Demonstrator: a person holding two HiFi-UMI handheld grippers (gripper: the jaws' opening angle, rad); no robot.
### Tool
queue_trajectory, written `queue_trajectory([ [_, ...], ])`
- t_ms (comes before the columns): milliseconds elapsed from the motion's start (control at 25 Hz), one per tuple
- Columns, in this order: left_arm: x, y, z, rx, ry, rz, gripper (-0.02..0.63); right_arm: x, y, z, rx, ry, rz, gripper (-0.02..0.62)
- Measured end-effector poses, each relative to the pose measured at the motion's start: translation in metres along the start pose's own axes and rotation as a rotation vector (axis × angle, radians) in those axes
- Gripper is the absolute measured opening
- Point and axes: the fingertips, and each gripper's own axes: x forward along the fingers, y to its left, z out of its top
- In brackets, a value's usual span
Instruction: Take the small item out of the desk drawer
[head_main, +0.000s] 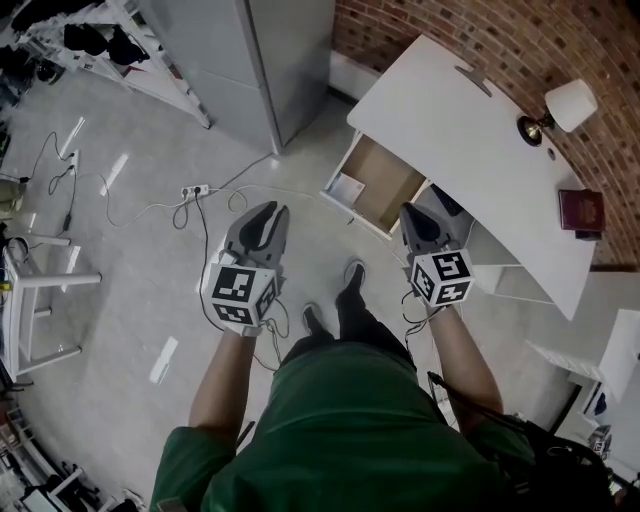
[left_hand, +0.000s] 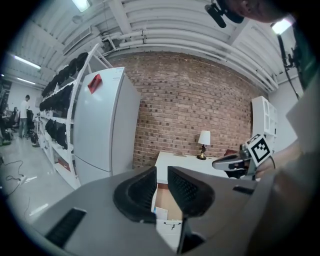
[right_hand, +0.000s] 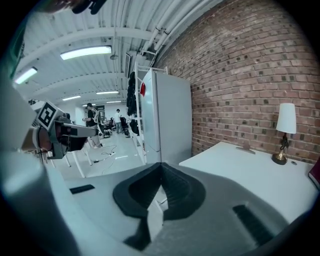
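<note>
Left tongs (head_main: 268, 210): held narrowly apart, nothing between them. Right tongs (head_main: 410, 212): closed and empty.

Open white drawer with brown wooden floor (head_main: 390, 175): drawn out from under the white tabletop (head_main: 470, 150), ahead of both tongs.

Small pale flat item (head_main: 346, 187): lodged in the drawer's front corner on the left-tongs side. It is judged slightly nearer the right tongs, at the drawer's opposite front corner. Long axis cannot be told.

A brick wall (head_main: 480, 30) backs a white desk (head_main: 470, 150) bearing a lamp (head_main: 565, 105). A tall fridge (head_main: 260, 60) and racks (left_hand: 62, 105) stand on a pale floor (head_main: 130, 260) strewn with cables (head_main: 150, 210), under ceiling strip lights (right_hand: 85, 52).
</note>
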Motion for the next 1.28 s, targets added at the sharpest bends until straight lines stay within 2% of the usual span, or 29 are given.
queue_trajectory([
  [200, 0.036, 0.011, -0.003, 0.006, 0.021, 0.039, 0.061, 0.037, -0.022, -0.013, -0.02, 0.036, 0.022, 0.003],
  [600, 0.109, 0.002, -0.015, -0.014, 0.105, 0.073, 0.061, 0.09, -0.071, -0.047, -0.006, 0.125, 0.12, 0.004],
  [960, 0.138, -0.004, -0.027, -0.017, 0.158, 0.118, 0.061, 0.118, -0.087, -0.061, -0.006, 0.156, 0.192, 0.005],
  [1280, 0.149, -0.003, -0.046, 0.005, 0.203, 0.119, 0.063, 0.129, -0.092, -0.073, 0.004, 0.175, 0.211, 0.005],
])
